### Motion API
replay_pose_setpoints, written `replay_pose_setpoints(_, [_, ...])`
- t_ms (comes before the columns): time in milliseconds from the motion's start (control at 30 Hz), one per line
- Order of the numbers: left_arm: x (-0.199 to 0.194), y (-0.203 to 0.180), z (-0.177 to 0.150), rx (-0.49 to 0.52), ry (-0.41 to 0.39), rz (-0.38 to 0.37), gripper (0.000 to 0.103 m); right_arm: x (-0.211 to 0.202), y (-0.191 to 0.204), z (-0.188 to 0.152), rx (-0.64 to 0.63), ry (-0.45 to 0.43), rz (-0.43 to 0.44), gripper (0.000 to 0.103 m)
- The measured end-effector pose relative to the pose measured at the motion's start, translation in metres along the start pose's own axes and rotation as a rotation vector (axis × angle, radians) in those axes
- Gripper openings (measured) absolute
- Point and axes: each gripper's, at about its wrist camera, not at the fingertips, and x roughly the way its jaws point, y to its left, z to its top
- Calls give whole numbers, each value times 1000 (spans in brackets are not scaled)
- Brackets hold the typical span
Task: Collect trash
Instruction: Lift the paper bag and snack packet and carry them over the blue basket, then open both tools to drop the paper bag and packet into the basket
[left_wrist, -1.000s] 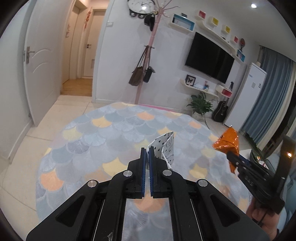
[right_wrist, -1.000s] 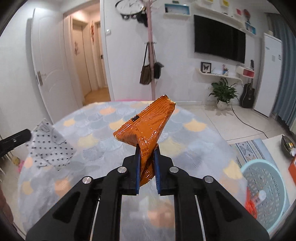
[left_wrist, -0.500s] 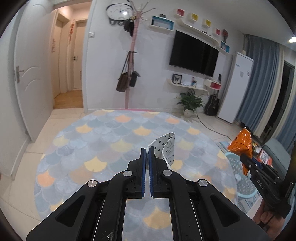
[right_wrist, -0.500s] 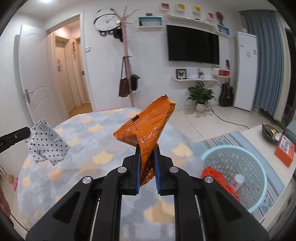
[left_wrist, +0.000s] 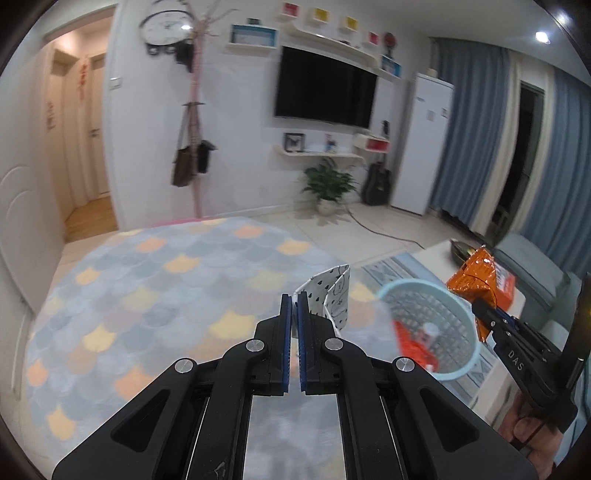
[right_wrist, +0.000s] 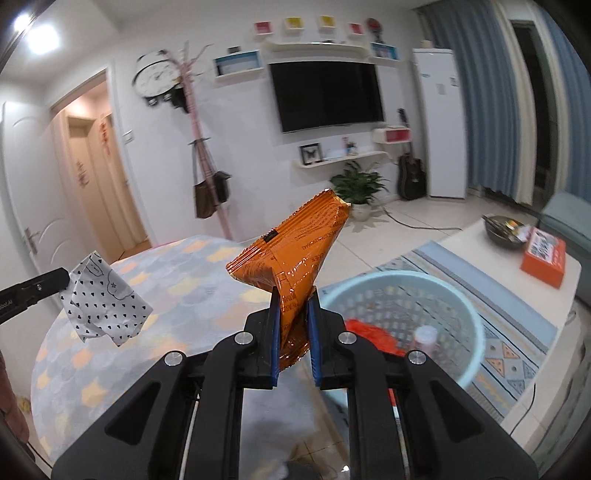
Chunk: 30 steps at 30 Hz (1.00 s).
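Over the scalloped rug (left_wrist: 155, 295), both grippers clamp trash, left gripper (left_wrist: 294, 299) the dotted paper (left_wrist: 334, 295), right gripper (right_wrist: 293, 306) the orange wrapper (right_wrist: 295, 258); centre each above the blue basket (right_wrist: 461, 321) before releasing.

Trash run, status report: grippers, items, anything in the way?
Left gripper shut on spotted paper. Right gripper shut on orange wrapper. Basket ahead, path clear.

Each fisheye camera sits close behind its own hand-held gripper, looking forward and slightly down along the fingers toward the far wall with the television (left_wrist: 325, 94). The left view faces over the scalloped round rug (left_wrist: 166, 288); the right view stands further right. Both share the rug, the light blue laundry basket (right_wrist: 465, 325) and the television wall.
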Motion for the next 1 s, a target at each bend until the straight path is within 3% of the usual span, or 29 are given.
replay_pose_setpoints(267, [50, -73, 9, 71, 46, -130, 1, -10, -84, -9, 94, -15, -115, 11])
replay_pose_setpoints(433, [84, -120, 11, 137, 72, -189, 1, 2, -129, -23, 156, 25, -153, 11])
replay_pose_setpoints(600, [118, -144, 4, 168, 124, -190, 1, 20, -143, -31, 148, 66, -157, 11])
replay_pose_setpoints(867, [157, -151, -10, 173, 192, -189, 2, 63, -142, -36, 135, 153, -116, 15])
replay_pose_setpoints(967, [169, -155, -15, 177, 237, -211, 9, 74, -140, -39, 128, 181, -117, 18])
replay_pose_setpoints(1000, [174, -157, -17, 183, 263, -217, 20, 76, -139, -40, 124, 186, -121, 21])
